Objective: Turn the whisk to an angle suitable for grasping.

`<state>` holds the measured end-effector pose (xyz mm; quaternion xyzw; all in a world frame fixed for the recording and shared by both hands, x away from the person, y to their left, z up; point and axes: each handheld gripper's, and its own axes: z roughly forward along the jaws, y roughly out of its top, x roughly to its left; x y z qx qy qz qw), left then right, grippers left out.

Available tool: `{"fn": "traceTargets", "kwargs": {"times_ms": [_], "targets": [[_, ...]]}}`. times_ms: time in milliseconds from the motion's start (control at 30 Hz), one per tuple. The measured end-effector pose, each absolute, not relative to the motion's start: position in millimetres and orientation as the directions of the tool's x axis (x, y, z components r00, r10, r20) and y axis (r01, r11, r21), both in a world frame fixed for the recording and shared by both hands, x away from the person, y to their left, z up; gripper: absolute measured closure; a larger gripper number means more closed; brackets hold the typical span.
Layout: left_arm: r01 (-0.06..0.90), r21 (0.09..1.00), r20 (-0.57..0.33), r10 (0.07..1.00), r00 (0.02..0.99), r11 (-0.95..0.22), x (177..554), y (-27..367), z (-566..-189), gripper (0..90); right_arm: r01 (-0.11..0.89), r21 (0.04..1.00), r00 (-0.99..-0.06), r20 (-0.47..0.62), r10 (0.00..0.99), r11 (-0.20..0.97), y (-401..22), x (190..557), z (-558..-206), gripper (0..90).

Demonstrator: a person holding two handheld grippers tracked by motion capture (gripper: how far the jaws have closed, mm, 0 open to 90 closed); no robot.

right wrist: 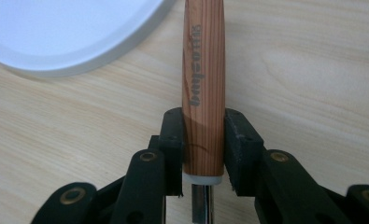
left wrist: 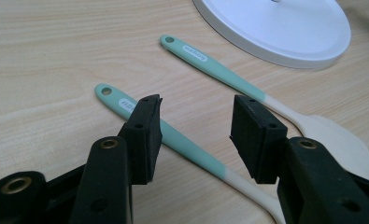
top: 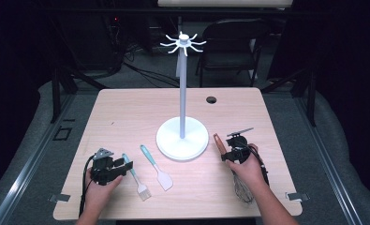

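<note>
Wooden tabletop (top: 126,112) | left tool (left wrist: 196,135) gapes over teal brush (left wrist: 173,140) | right tool (right wrist: 203,149) clamps whisk handle (right wrist: 203,70)

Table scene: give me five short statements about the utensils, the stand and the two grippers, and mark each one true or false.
1. The right gripper is shut on the whisk's wooden handle. True.
2. The left gripper is clamped on the brush. False: its jaws stand open over the brush handle.
3. The spatula hangs from a hook of the white stand. False: it lies flat on the table.
4. The brush and the spatula both have teal handles. True.
5. The whisk's wire end points toward the stand. False: it points to the person's edge.
</note>
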<state>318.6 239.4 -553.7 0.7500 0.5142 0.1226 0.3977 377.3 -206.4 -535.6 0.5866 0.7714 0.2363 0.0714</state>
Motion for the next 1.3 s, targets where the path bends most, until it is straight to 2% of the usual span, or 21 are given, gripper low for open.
{"fn": "traceTargets", "kwargs": {"times_ms": [100,300,433,600,733,933,1100,1300], "targets": [[0.659,0.735,-0.225,0.859,0.459,-0.159,317,235,-552,50.8,0.843,0.499,-0.333,0.193,0.923,0.200,-205,372,-529,70.8],[0.641,0.746,-0.220,0.841,0.494,-0.181,314,223,-546,48.6,0.766,0.605,-0.400,0.180,0.899,0.219,-201,358,-518,70.8],[0.616,0.761,-0.194,0.836,0.514,-0.203,314,212,-538,48.8,0.727,0.643,-0.443,0.171,0.880,0.241,-198,351,-516,70.8],[0.602,0.774,-0.238,0.791,0.563,-0.196,317,185,-521,48.2,0.645,0.707,-0.514,0.121,0.849,0.290,-189,340,-510,70.8],[0.608,0.774,-0.283,0.761,0.583,-0.178,324,166,-512,44.6,0.613,0.735,-0.552,0.135,0.823,0.291,-182,335,-506,70.8],[0.584,0.792,-0.306,0.709,0.636,-0.181,336,122,-501,45.8,0.558,0.761,-0.600,0.094,0.795,0.331,-171,328,-504,70.8],[0.564,0.806,-0.312,0.679,0.664,-0.181,341,90,-497,45.6,0.539,0.777,-0.607,0.090,0.789,0.326,-169,325,-503,70.8],[0.595,0.784,-0.358,0.653,0.667,-0.177,352,60,-493,44.4,0.520,0.785,-0.618,0.073,0.783,0.337,-166,322,-503,70.8]]}}
